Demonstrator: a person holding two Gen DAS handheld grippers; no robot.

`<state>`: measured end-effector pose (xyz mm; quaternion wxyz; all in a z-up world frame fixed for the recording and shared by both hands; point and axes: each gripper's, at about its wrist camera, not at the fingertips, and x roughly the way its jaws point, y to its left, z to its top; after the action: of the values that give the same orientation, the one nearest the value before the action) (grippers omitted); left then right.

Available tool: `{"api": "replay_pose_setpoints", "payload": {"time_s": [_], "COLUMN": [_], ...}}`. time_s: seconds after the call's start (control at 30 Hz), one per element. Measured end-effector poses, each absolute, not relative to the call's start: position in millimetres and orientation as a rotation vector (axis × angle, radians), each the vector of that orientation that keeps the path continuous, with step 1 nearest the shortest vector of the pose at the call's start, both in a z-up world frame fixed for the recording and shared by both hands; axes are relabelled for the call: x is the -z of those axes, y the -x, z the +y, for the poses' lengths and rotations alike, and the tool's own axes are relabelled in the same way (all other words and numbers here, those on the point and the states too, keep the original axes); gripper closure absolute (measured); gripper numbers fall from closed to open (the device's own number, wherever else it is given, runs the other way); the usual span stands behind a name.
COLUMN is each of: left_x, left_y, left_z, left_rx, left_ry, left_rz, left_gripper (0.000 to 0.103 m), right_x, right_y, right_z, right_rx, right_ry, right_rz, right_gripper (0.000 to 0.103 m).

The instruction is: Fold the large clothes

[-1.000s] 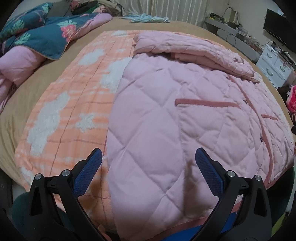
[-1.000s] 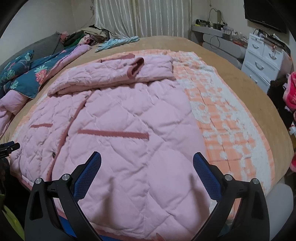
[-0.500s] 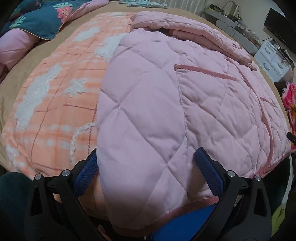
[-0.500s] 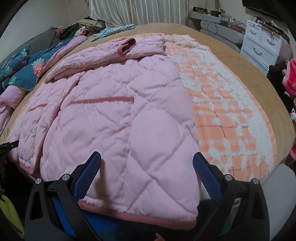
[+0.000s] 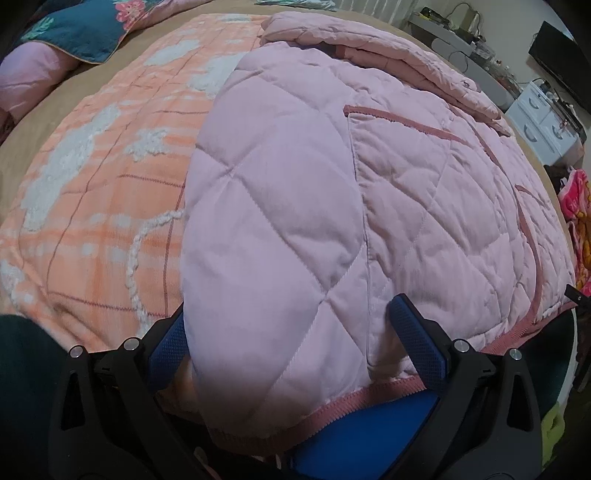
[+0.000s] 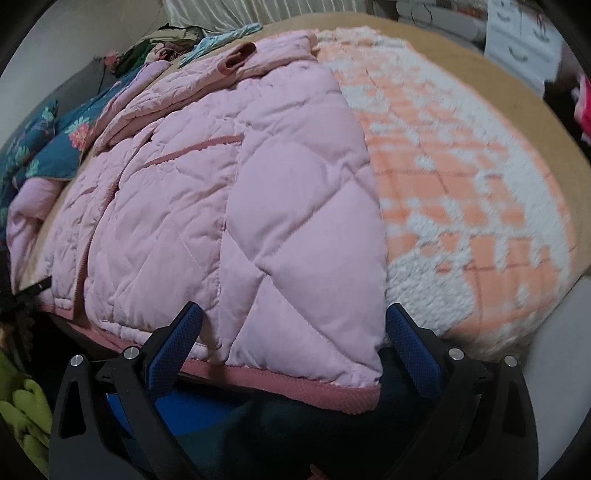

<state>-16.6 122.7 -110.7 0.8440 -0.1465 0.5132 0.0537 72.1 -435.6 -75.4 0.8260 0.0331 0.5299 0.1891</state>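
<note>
A pink quilted jacket (image 5: 388, 177) lies spread on the bed, its sleeves folded across the top and its darker pink hem (image 5: 369, 397) hanging at the near edge. My left gripper (image 5: 291, 325) is open, its blue pads straddling the jacket's left bottom corner. In the right wrist view the same jacket (image 6: 236, 206) fills the middle, and my right gripper (image 6: 291, 325) is open with the right bottom corner and hem (image 6: 295, 384) between its fingers. Neither gripper pinches the fabric.
An orange and white plaid blanket (image 5: 103, 177) covers the tan bed (image 6: 461, 62) under the jacket. A teal floral quilt (image 5: 85, 33) and a clothes pile (image 6: 162, 48) lie at the far side. White drawers (image 5: 546, 122) stand to the right.
Both grippers have moved forward and lower to the jacket's bottom edge. The hem corners now sit between the open fingers, where before the fingers hovered above the fabric.
</note>
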Motion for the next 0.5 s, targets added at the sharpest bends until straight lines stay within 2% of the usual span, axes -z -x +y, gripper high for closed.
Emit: {"api": "replay_pose_setpoints", "payload": {"time_s": [0.07, 0.1, 0.13, 0.17, 0.2, 0.23, 0.3, 0.37, 0.4, 0.5], "left_x": [110.8, 111.2, 111.3, 111.5, 112.0, 112.3, 112.3, 112.8, 112.9, 112.3], "left_y": [19.1, 19.6, 20.2, 20.6, 20.7, 20.8, 21.4, 22.0, 22.0, 22.4], "left_z": [122.8, 122.0, 122.0, 121.9, 121.8, 121.8, 123.0, 123.4, 123.2, 123.2], "left_rx": [-0.116, -0.117, -0.118, -0.119, -0.119, -0.118, -0.117, -0.118, -0.118, -0.117], "left_ry": [0.311, 0.311, 0.311, 0.312, 0.314, 0.318, 0.326, 0.327, 0.326, 0.326], "left_rz": [1.083, 1.084, 1.085, 1.085, 1.085, 1.085, 1.084, 1.084, 1.084, 1.082], "left_gripper": [0.008, 0.008, 0.008, 0.008, 0.008, 0.008, 0.008, 0.008, 0.008, 0.009], "right_x": [78.1, 79.5, 80.1, 79.6, 78.6, 77.9, 76.3, 70.9, 66.1, 50.0], "right_y": [-71.8, -71.1, -70.3, -68.3, -65.4, -62.3, -58.9, -55.2, -53.2, -50.9], "right_z": [-437.1, -437.2, -436.9, -436.4, -437.1, -440.0, -446.2, -450.6, -449.9, -445.4], "right_rx": [-0.421, -0.445, -0.458, -0.460, -0.462, -0.465, -0.469, -0.502, -0.512, -0.527], "right_ry": [-0.100, -0.120, -0.131, -0.130, -0.132, -0.154, -0.208, -0.261, -0.267, -0.257], "right_rz": [1.136, 1.144, 1.149, 1.145, 1.136, 1.127, 1.107, 1.073, 1.052, 0.995], "right_gripper": [0.009, 0.020, 0.022, 0.028, 0.040, 0.044, 0.065, 0.076, 0.080, 0.084]}}
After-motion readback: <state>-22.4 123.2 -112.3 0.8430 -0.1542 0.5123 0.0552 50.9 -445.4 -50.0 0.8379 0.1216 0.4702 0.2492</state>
